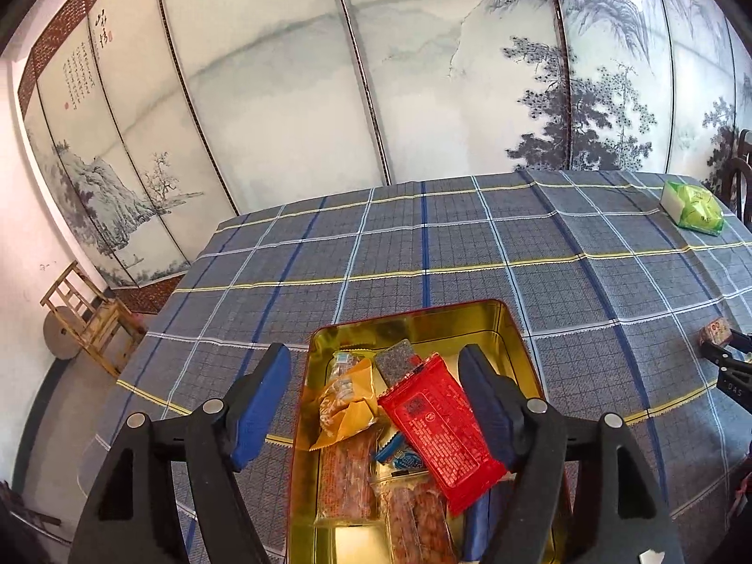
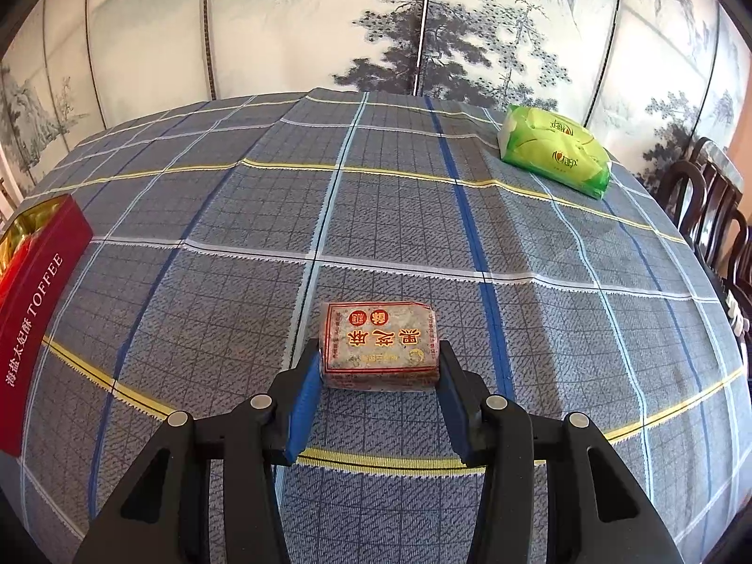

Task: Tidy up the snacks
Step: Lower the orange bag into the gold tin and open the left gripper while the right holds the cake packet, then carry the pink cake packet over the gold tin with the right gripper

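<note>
A gold-lined tin (image 1: 470, 315) with red outer walls (image 2: 42, 291) marked TOFFEE lies on the plaid tablecloth. It holds several snacks: a red packet (image 1: 439, 427) on top, a yellow packet (image 1: 348, 399), a small blue candy (image 1: 402, 458) and clear-wrapped brown bars (image 1: 348, 484). My left gripper (image 1: 373, 357) hangs open over the tin, its blue pads apart from the red packet. My right gripper (image 2: 377, 350) is shut on a small wrapped block with red characters (image 2: 378, 348), just above the cloth; this block (image 1: 714, 331) also shows at the right edge of the left wrist view.
A green tissue pack (image 2: 554, 150) lies at the far right of the table. Dark wooden chairs (image 2: 705, 207) stand along the right side. A painted folding screen (image 1: 329, 94) backs the table, and a small bamboo chair (image 1: 89, 310) sits on the floor at left.
</note>
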`<state>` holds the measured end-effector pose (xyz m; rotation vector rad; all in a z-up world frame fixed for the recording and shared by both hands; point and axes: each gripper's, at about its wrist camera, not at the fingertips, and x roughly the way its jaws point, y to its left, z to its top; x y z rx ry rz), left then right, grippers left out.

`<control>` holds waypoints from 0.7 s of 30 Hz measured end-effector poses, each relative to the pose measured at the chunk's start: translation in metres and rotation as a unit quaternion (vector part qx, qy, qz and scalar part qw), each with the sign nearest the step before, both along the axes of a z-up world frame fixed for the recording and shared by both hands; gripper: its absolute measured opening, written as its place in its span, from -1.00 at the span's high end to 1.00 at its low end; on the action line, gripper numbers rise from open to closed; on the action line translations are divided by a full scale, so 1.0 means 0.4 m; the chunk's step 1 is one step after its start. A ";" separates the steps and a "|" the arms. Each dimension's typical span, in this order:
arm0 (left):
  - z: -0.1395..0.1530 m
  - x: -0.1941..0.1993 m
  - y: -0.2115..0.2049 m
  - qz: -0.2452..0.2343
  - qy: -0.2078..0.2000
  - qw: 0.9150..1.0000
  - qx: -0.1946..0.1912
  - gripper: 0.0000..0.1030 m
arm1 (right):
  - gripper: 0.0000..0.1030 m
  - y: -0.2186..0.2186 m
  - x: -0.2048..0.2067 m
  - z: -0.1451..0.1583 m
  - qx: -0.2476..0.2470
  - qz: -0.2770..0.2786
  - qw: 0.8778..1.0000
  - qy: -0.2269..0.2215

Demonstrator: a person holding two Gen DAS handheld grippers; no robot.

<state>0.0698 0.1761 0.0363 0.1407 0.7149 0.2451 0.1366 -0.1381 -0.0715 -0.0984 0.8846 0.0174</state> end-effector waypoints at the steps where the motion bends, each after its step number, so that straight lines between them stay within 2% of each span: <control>1: 0.005 -0.009 0.002 0.001 -0.002 1.000 0.000 -0.40 | 0.08 0.002 -0.002 -0.001 -0.003 0.002 1.000 0.000; 6: 0.024 -0.046 0.015 0.009 -0.014 1.000 0.001 -0.54 | 0.08 0.011 -0.009 -0.001 0.001 0.002 1.000 0.002; 21: 0.029 -0.099 0.049 0.023 -0.017 0.999 -0.016 -0.57 | 0.08 0.082 -0.073 0.034 0.019 0.025 1.000 0.001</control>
